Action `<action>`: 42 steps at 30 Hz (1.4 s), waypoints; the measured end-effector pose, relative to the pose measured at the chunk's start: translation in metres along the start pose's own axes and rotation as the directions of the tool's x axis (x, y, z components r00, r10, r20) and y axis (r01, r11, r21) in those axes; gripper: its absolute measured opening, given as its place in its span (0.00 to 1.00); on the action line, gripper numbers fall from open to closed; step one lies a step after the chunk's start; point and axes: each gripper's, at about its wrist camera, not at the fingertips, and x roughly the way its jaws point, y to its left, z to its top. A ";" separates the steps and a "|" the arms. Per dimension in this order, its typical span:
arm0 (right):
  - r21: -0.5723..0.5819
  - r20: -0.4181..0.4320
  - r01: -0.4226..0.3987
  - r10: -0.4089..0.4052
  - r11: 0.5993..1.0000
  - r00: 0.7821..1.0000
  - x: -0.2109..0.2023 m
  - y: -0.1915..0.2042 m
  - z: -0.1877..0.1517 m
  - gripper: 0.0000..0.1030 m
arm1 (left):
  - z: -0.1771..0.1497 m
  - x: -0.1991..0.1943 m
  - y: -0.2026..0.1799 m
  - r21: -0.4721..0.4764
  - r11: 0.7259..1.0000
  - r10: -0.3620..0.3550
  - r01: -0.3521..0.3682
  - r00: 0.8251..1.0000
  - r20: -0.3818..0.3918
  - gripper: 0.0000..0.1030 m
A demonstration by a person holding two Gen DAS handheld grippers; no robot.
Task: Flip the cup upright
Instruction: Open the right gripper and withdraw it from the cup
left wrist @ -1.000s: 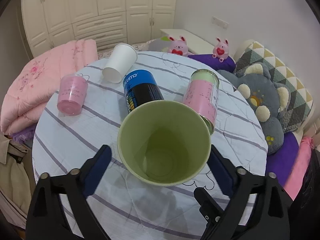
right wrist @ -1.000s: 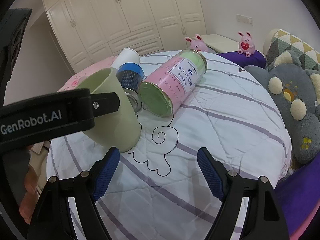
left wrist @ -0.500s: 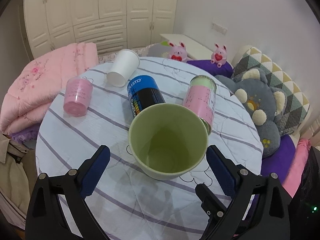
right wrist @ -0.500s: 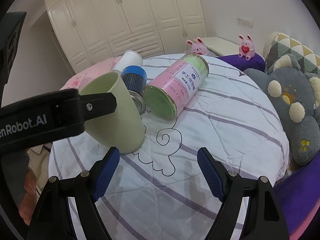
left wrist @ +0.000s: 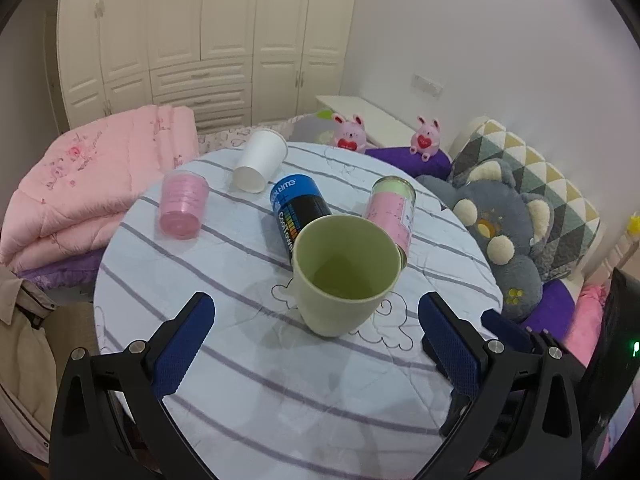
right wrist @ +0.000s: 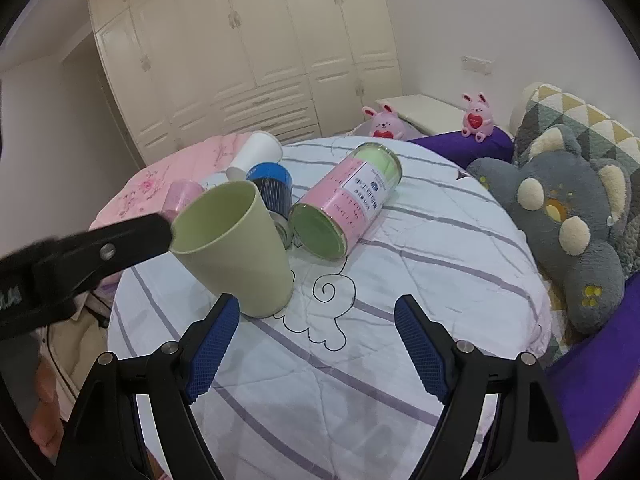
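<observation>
A pale green cup stands upright, mouth up, on the round striped table. It also shows in the right wrist view. My left gripper is open and empty, pulled back with its blue pads well apart on either side below the cup, not touching it. My right gripper is open and empty, just right of the cup's base. The left gripper's black finger shows at the left of the right wrist view.
Lying on the table behind the cup: a blue-and-black can, a pink-and-green tin, a pink cup and a white paper cup. A grey plush cushion sits right; a pink quilt left.
My left gripper has drawn back and up from the green cup, which was between its pads and now stands free on the table. The right gripper has barely moved.
</observation>
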 end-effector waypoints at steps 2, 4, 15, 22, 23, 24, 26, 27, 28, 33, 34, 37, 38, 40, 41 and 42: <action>0.004 0.013 0.010 -0.010 1.000 1.000 -0.007 0.000 0.000 0.79 | -0.003 -0.009 0.003 0.001 1.000 -0.009 0.009 1.000 0.017 1.00; 0.010 0.030 0.019 -0.019 1.000 0.999 -0.014 0.001 0.001 0.79 | -0.006 -0.019 0.005 0.011 1.000 -0.018 0.017 0.999 0.046 1.00; 0.040 0.142 0.109 -0.114 0.993 0.983 -0.052 0.012 0.003 0.79 | -0.020 -0.053 0.015 0.050 0.999 0.009 -0.014 0.993 0.118 1.00; 0.064 0.185 0.163 -0.172 0.985 0.968 -0.069 0.020 0.006 0.79 | -0.026 -0.058 0.025 0.041 0.999 0.017 -0.022 0.993 0.115 1.00; 0.062 0.191 0.170 -0.179 0.983 0.965 -0.071 0.022 0.007 0.79 | -0.027 -0.059 0.025 0.039 0.999 0.019 -0.023 0.993 0.113 1.00; 0.061 0.195 0.179 -0.187 0.982 0.963 -0.074 0.024 0.007 0.79 | -0.027 -0.058 0.025 0.039 0.999 0.018 -0.022 0.994 0.110 1.00; 0.058 0.211 0.186 -0.194 0.981 0.958 -0.079 0.029 0.007 0.79 | -0.028 -0.059 0.025 0.041 0.999 0.018 -0.023 0.994 0.109 1.00; 0.057 0.216 0.195 -0.203 0.979 0.955 -0.081 0.032 0.007 0.79 | -0.028 -0.059 0.025 0.045 0.999 0.018 -0.023 0.994 0.110 1.00; 0.055 0.218 0.196 -0.203 0.979 0.955 -0.083 0.033 0.007 0.79 | -0.029 -0.060 0.024 0.049 0.999 0.019 -0.025 0.994 0.112 1.00; 0.053 0.223 0.187 -0.194 0.981 0.955 -0.086 0.036 0.008 0.79 | -0.033 -0.062 0.021 0.066 0.997 0.024 -0.031 0.994 0.110 1.00; 0.050 0.222 0.187 -0.194 0.981 0.956 -0.087 0.037 0.008 0.79 | -0.033 -0.061 0.019 0.071 0.997 0.028 -0.036 0.993 0.111 1.00; 0.048 0.221 0.182 -0.189 0.982 0.957 -0.088 0.039 0.008 0.79 | -0.033 -0.061 0.017 0.079 0.996 0.042 -0.051 0.993 0.111 1.00; 0.047 0.219 0.181 -0.187 0.982 0.958 -0.088 0.039 0.009 0.79 | -0.033 -0.061 0.016 0.083 0.995 0.045 -0.054 0.993 0.111 1.00; 0.048 0.218 0.176 -0.182 0.983 0.959 -0.088 0.039 0.008 0.79 | -0.033 -0.061 0.015 0.083 0.995 0.044 -0.054 0.993 0.111 1.00; 0.048 0.219 0.175 -0.181 0.983 0.959 -0.088 0.039 0.008 0.79 | -0.033 -0.061 0.015 0.082 0.995 0.044 -0.053 0.993 0.111 1.00; 0.048 0.220 0.175 -0.181 0.983 0.958 -0.088 0.039 0.008 0.79 | -0.033 -0.061 0.014 0.083 0.995 0.045 -0.055 0.993 0.111 1.00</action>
